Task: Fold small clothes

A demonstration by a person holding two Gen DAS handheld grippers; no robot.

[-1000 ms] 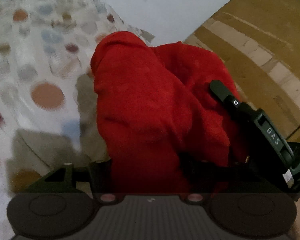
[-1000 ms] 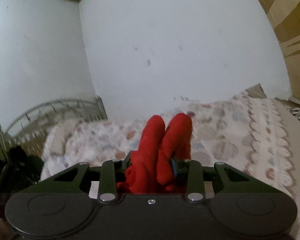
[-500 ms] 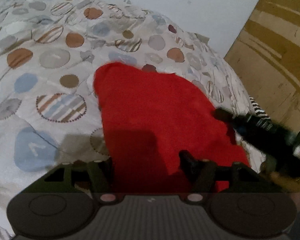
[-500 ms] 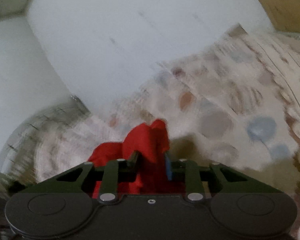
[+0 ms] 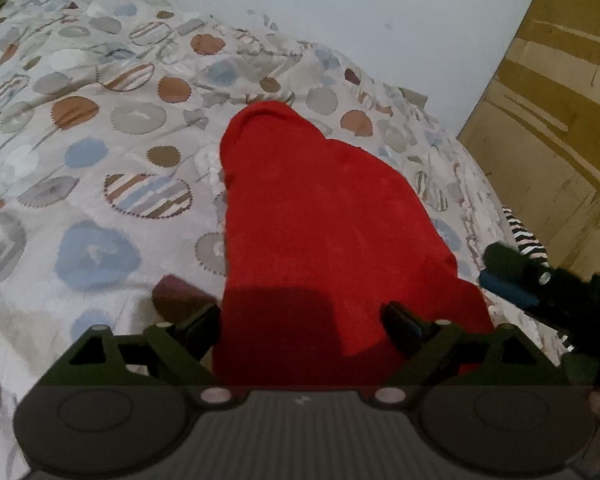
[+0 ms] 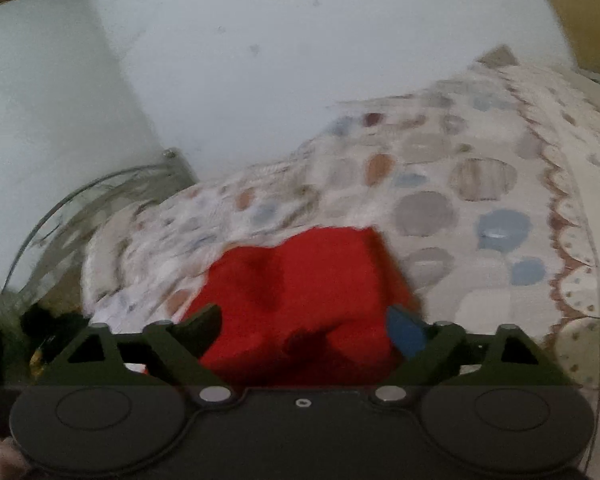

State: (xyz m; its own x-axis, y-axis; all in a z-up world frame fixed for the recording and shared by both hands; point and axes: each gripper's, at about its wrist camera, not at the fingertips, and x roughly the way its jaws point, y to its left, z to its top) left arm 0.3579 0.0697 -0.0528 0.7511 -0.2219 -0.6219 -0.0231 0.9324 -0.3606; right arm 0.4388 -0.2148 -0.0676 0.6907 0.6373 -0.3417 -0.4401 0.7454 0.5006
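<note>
Bedspread [image 5: 100, 128] lies bare left of one red garment [image 5: 320, 232], near its right edge. Left gripper [image 5: 300, 320] and right gripper [image 6: 304, 320] have just been opening: both wide, cloth between, unpressed.

- Bedspread [image 5: 112, 128]: pale quilted cover printed with blue, brown, grey and striped discs; it covers the bed.
- Wall [image 5: 340, 8]: plain white, behind the bed.
- Wooden panel [image 5: 560, 112]: yellow-brown, right of the bed.
- Striped cloth [image 5: 526, 236]: black and white, at the bed's right edge.
- Metal bed frame [image 6: 72, 208]: curved rails, blurred.
</note>
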